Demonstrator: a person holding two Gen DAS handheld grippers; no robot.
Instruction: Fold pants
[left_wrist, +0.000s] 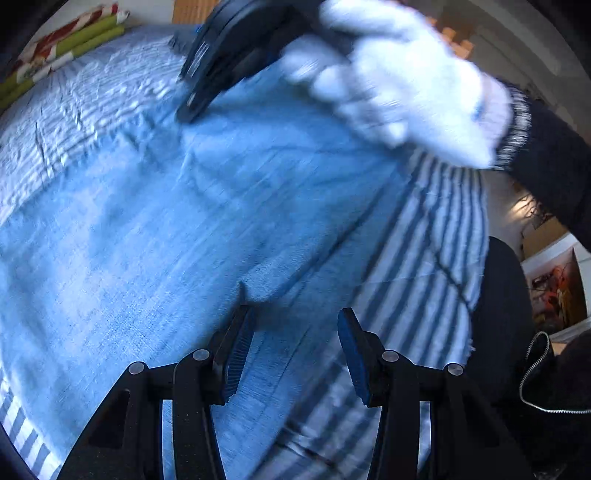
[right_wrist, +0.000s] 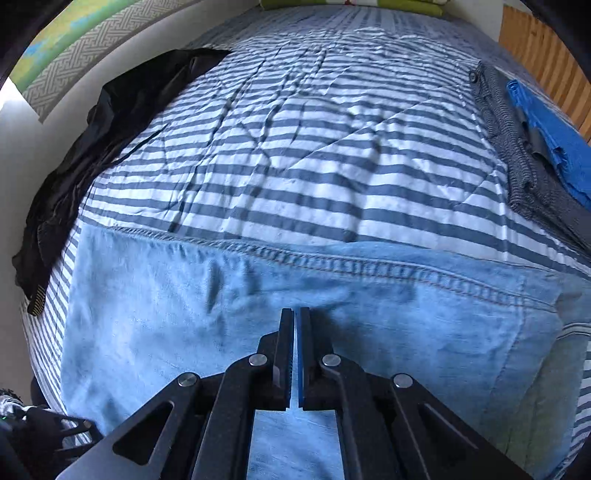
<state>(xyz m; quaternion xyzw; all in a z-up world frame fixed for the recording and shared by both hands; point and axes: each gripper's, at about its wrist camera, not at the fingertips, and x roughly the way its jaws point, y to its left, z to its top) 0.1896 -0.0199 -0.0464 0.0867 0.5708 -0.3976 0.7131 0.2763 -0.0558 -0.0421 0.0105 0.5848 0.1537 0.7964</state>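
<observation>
Light blue jeans lie spread flat on a blue-and-white striped bed cover. In the blurred left wrist view my left gripper hovers open just over the denim, with nothing between its fingers. The right gripper's black body reaches in from the top of that view, held by a white-gloved hand. In the right wrist view my right gripper is shut, tips resting on the jeans just below a stitched edge. No cloth shows between its pads.
A black garment lies at the bed's left edge. A grey knit piece and a blue cloth lie at its right edge. Green pillows sit at the head. The person's dark zipped clothing is beside the bed.
</observation>
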